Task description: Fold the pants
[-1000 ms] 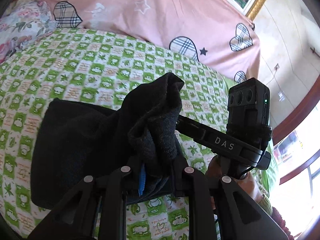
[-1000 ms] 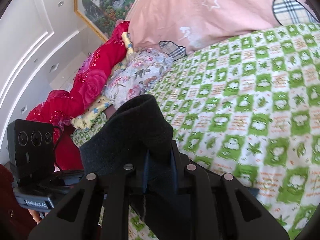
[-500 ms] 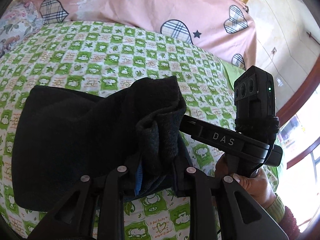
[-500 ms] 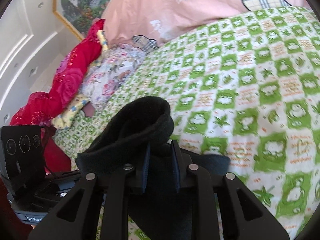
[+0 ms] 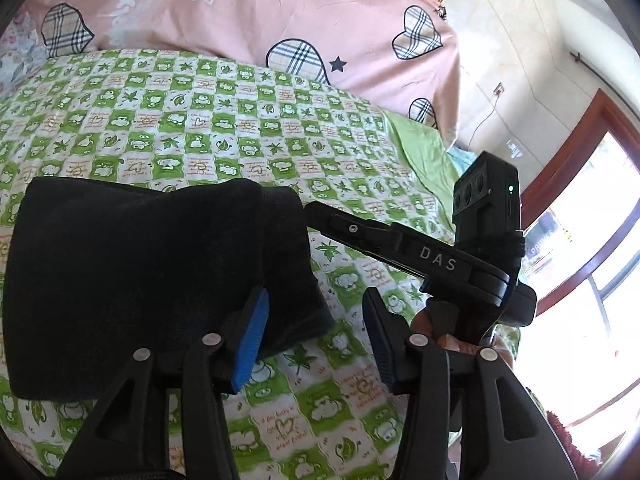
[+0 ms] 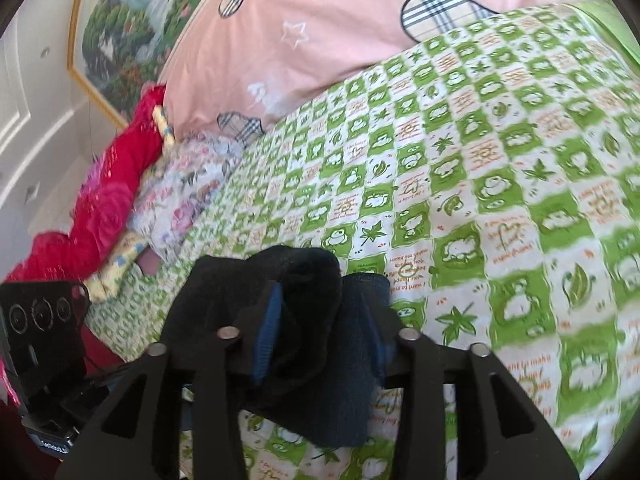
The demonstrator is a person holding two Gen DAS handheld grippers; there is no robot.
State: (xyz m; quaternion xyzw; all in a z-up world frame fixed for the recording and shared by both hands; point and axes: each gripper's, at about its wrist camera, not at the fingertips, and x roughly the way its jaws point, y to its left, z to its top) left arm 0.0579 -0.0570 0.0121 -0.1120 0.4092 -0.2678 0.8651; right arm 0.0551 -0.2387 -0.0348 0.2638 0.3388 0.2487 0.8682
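Now the dark, thick-knit folded pants [image 5: 152, 264] lay flat on the bed's green-and-white checked sheet [image 5: 224, 120], forming a broad, roughly rectangular bundle. The left claw [image 5: 316, 328] stood with its jaws spread wide, gripping nothing; its blue-padded left finger rested over the near right corner of the pants, while the other finger hung above bare sheet. Just to its right, the right claw's black body, marked "DAS", reached in to the pants' right edge.

From the right wrist view, the right claw [image 6: 324, 320] was parted too, yet a bunched fold of the pants [image 6: 308, 296] sat between its blue pads, draped loosely rather than pinched. That view was blurred. A pink quilt with plaid hearts [image 5: 248, 12] lay along the head of the bed, and a red floral blanket [image 6: 104, 208] was heaped at the side.
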